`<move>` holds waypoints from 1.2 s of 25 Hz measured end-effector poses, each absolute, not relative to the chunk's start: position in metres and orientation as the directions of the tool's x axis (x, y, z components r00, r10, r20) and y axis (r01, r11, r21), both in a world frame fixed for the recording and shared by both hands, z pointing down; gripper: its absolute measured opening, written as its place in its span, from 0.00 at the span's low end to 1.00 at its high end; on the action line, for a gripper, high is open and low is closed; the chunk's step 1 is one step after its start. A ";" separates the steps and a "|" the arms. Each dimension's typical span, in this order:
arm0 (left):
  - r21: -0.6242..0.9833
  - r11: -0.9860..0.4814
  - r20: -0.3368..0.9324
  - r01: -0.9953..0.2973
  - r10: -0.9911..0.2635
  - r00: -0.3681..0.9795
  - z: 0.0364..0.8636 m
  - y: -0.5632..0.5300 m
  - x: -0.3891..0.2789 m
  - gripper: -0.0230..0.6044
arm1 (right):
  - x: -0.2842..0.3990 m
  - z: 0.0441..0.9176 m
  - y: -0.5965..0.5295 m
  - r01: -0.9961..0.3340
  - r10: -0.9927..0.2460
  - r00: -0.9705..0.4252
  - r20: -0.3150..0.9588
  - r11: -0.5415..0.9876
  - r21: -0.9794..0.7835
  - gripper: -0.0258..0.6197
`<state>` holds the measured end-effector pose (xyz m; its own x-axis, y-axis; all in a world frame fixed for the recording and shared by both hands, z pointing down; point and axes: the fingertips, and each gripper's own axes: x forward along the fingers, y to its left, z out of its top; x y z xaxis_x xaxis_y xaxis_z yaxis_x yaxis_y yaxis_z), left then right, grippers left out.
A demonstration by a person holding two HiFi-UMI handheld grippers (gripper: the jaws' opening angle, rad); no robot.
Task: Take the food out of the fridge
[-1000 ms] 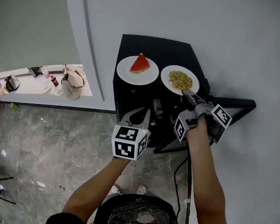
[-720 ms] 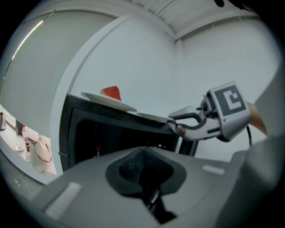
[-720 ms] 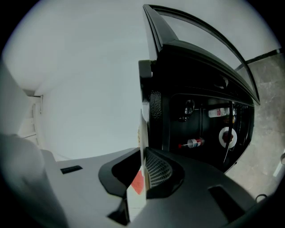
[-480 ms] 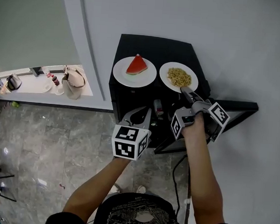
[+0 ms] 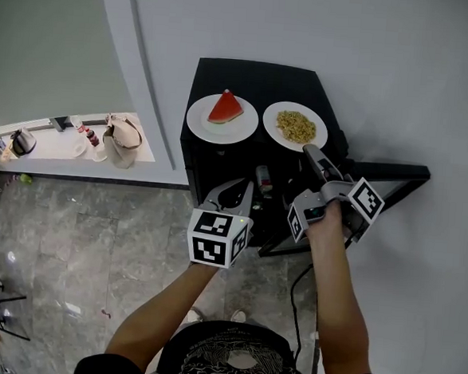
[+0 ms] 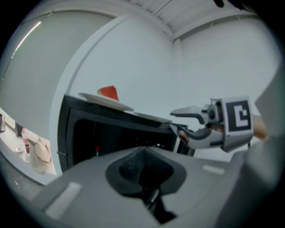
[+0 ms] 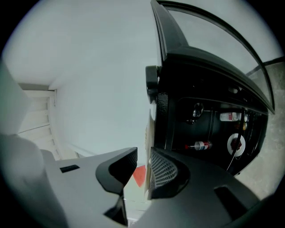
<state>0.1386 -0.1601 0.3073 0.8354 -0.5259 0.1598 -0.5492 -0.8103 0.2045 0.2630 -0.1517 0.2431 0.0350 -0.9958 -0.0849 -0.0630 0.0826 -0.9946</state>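
A black mini fridge (image 5: 258, 76) stands against the wall with its door (image 5: 383, 175) swung open to the right. On its top sit a white plate (image 5: 200, 122) with a watermelon slice (image 5: 225, 108) and a plate (image 5: 273, 113) of fried rice (image 5: 296, 127). My right gripper (image 5: 310, 152) is at the near rim of the rice plate, open; in the left gripper view its jaws (image 6: 174, 120) stand above and below that rim. My left gripper (image 5: 235, 192) hangs shut in front of the fridge opening, holding nothing. A bottle (image 7: 200, 145) lies inside.
At the left a white ledge (image 5: 61, 148) carries a handbag (image 5: 121, 138), a kettle (image 5: 21, 139) and small bottles. A black cable (image 5: 295, 282) runs down over the marble floor by the open door. The wall rises right behind the fridge.
The right gripper stays at the rice plate's near rim and has drawn back slightly. The left gripper has not moved. The view itself shifted a little.
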 end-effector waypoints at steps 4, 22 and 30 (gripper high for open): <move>0.199 -0.808 0.157 -0.555 -0.533 0.832 0.306 -0.157 0.132 0.04 | 0.253 0.240 -0.127 -0.184 -0.994 0.018 -0.109 0.104 -0.977 0.14; 0.166 -0.790 0.218 -0.590 -0.554 0.803 0.332 -0.105 0.091 0.04 | 0.136 0.323 -0.079 -0.958 -0.962 -0.119 0.245 0.047 -0.282 0.04; 0.154 -0.788 0.233 -0.595 -0.557 0.797 0.340 -0.092 0.088 0.04 | 0.122 0.338 -0.075 -0.983 -0.949 -0.131 0.286 0.086 -0.164 0.04</move>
<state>0.0876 -0.0919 0.3397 0.7974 -0.5568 0.2326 -0.5955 -0.7884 0.1542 0.1218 -0.0748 0.3380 -0.1307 -0.9493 0.2858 -0.9828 0.0861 -0.1635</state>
